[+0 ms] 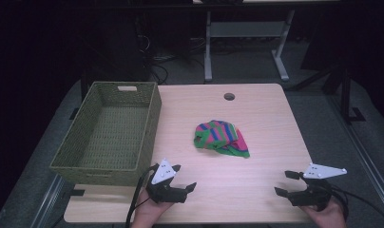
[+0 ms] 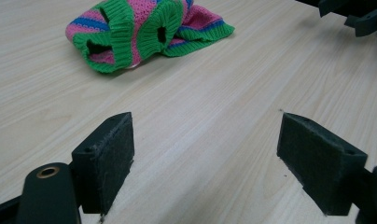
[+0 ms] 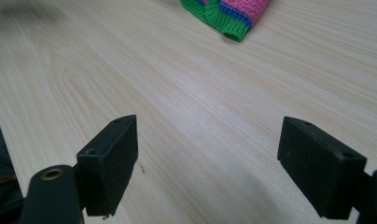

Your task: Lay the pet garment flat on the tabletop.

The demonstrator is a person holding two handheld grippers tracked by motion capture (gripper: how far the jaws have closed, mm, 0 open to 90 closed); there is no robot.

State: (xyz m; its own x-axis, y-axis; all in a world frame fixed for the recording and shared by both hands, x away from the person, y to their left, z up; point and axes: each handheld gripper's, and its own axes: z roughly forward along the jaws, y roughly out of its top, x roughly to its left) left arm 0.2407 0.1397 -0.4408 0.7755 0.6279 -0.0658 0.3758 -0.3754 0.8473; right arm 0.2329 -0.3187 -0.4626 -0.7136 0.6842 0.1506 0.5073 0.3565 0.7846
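1. Right now my left gripper (image 1: 182,176) sits at the lower middle of the high view, over the near edge of the pale wooden table (image 1: 266,123); its jaws are spread wide with nothing between them.
2. My right gripper (image 1: 286,182) is at the lower right of the high view, also above the near edge, jaws wide apart and empty, well apart from the left one.
3. Between and beyond them, near the centre of the high view, lies a crumpled knitted garment striped in pink, green and blue (image 1: 222,138), flat on the wood and touching neither gripper.
4. In the left gripper view the same knit (image 2: 144,32) fills the upper left of the frame, two green ribbed openings facing me; bare wood shows between my two black pads (image 2: 107,158).
5. At the upper right corner of that view I see part of my other gripper (image 2: 359,16).
6. In the right gripper view just a green-edged corner of the knit (image 3: 226,16) shows at the top centre, with bare wood between the pads (image 3: 109,163).
7. An olive-green woven rectangular basket (image 1: 152,118) stands at the left of the high view, on the table's left edge, well apart from the garment; nothing lies inside it.
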